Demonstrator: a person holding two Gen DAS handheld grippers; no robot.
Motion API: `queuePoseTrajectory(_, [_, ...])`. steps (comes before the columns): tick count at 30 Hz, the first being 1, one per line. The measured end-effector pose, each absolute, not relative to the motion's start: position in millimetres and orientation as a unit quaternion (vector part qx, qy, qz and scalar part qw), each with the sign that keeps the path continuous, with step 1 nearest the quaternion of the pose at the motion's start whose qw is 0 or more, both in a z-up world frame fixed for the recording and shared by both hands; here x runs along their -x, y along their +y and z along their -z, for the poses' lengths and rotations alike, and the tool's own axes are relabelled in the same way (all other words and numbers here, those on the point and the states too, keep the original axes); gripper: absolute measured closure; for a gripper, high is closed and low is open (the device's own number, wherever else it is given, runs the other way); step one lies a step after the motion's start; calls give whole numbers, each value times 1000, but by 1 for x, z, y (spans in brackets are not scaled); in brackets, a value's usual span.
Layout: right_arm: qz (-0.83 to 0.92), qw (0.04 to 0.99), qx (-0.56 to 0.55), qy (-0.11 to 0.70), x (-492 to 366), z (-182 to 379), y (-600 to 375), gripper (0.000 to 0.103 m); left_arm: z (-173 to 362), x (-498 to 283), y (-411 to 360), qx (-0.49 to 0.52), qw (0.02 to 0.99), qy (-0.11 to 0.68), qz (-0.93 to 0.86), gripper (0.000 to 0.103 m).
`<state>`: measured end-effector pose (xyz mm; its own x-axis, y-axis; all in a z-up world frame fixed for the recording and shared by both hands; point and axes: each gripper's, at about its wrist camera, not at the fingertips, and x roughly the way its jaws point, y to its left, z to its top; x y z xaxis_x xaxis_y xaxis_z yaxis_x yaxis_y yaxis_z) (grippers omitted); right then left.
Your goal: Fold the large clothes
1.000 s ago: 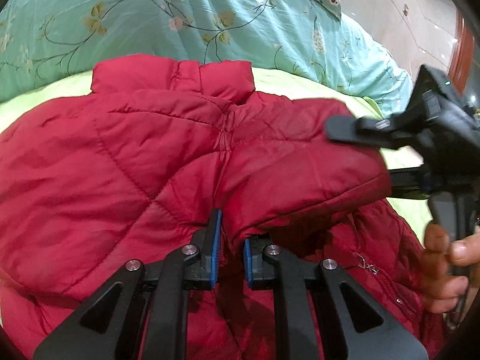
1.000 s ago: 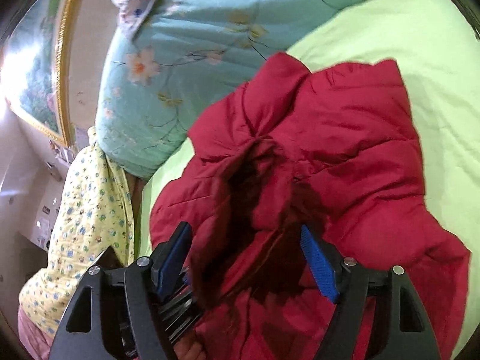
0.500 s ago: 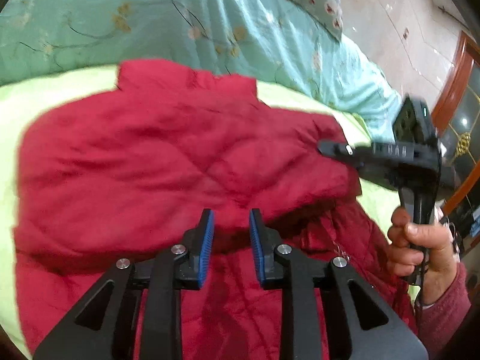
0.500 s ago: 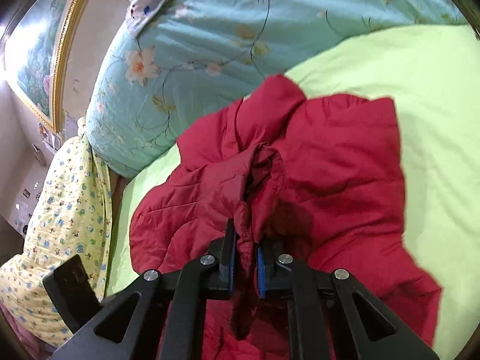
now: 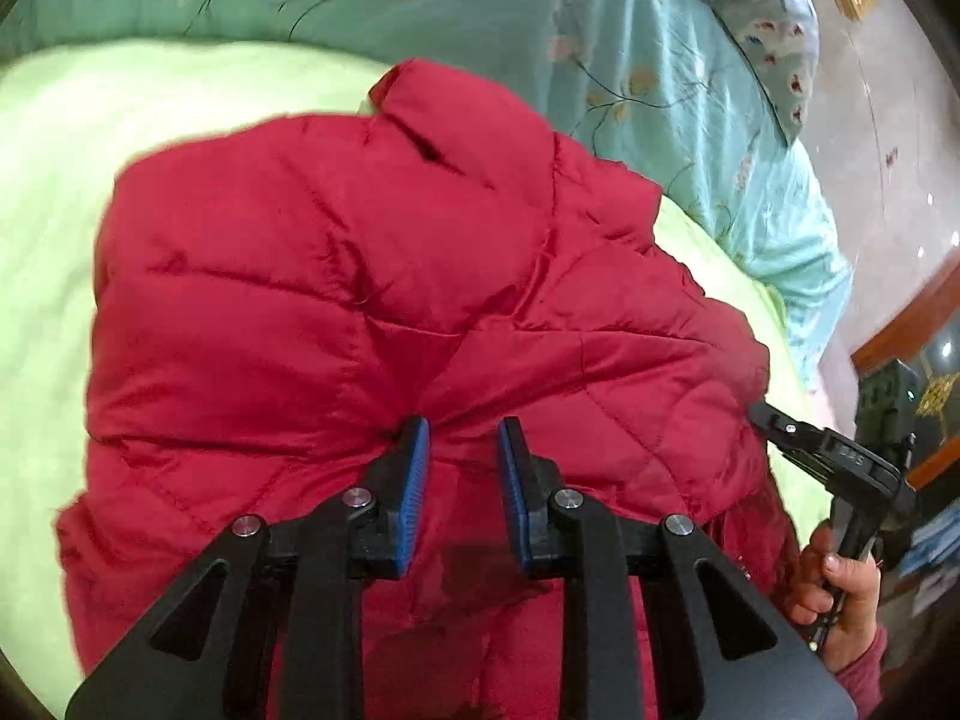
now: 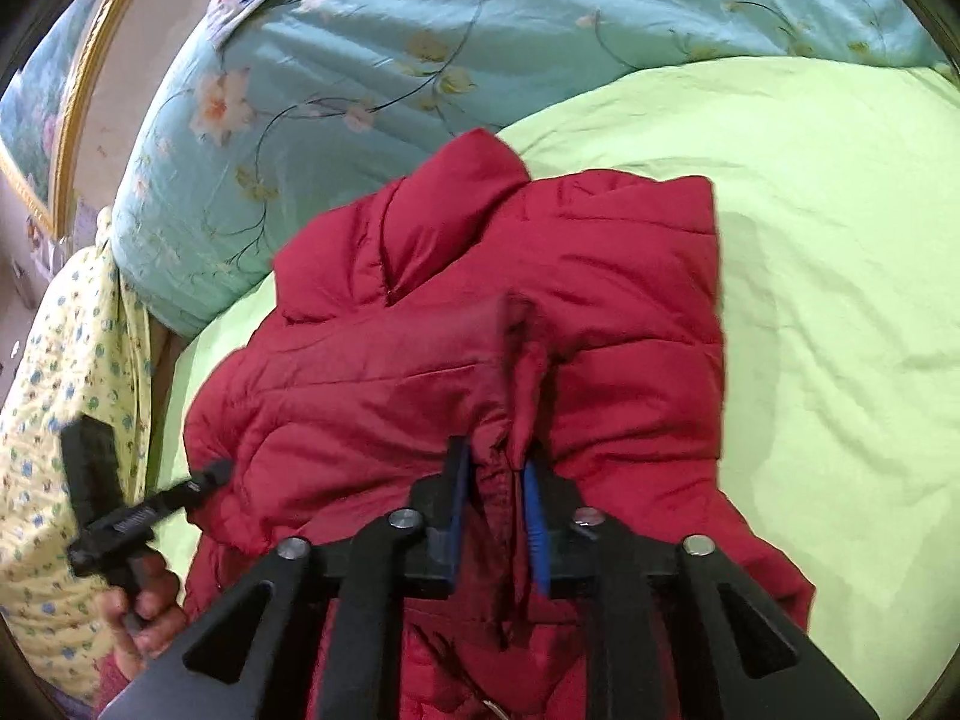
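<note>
On green sheet [image 6: 810, 300]: red jacket [image 5: 360, 300] | left claw [image 5: 461, 462] released | right claw [image 6: 493, 483] opening, cuff between

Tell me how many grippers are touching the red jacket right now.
2. The left gripper is at the jacket fold nearest its camera, pads not visibly pinching. The right gripper has a sleeve end between its opening jaws at the jacket's other side.

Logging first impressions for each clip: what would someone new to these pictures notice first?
A puffy red quilted jacket fills the middle of both views, lying on a lime-green sheet with a teal floral quilt heaped behind its collar. The right gripper has a bunched red fold of it between its opening blue pads. The left gripper sits at the jacket's near edge, with no cloth clearly pinched between its slightly parted pads.
</note>
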<state>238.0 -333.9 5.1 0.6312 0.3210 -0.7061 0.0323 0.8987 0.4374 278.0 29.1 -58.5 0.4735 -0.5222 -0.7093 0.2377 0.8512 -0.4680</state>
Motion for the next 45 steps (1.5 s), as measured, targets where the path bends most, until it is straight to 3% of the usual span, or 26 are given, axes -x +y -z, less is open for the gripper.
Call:
queuePoseTrajectory(4, [-55,921,-155,353,-215,-45,-320,79,60,-276,26,151,850,456,218,82])
queuePoseTrajectory(7, [-99,921,-122,356,-218,-53,-290,72,58,-276,19,131,857,454,206,82])
queuePoseTrajectory(9, [-122,913,-98,377,-227,-46,-269,67,57,-276,16,118,859,456,201,82])
queuePoseTrajectory(18, [-51,891,-9,451,-260,22,-253,68,49,-269,11,79,862,461,194,82])
queuePoseTrajectory(25, [-44,890,-17,454,-263,30,-259,70,33,-255,24,74,876,444,172,82])
queuePoseTrajectory(33, [-55,891,-70,445,-256,20,-273,70,57,-269,30,79,860,476,165,82])
queuePoseTrajectory(35, [-45,897,-63,435,-250,14,-275,67,58,-269,29,76,860,477,164,82])
queuePoseTrajectory(45, [-35,887,-48,458,-258,34,-277,70,49,-256,37,96,858,476,167,82])
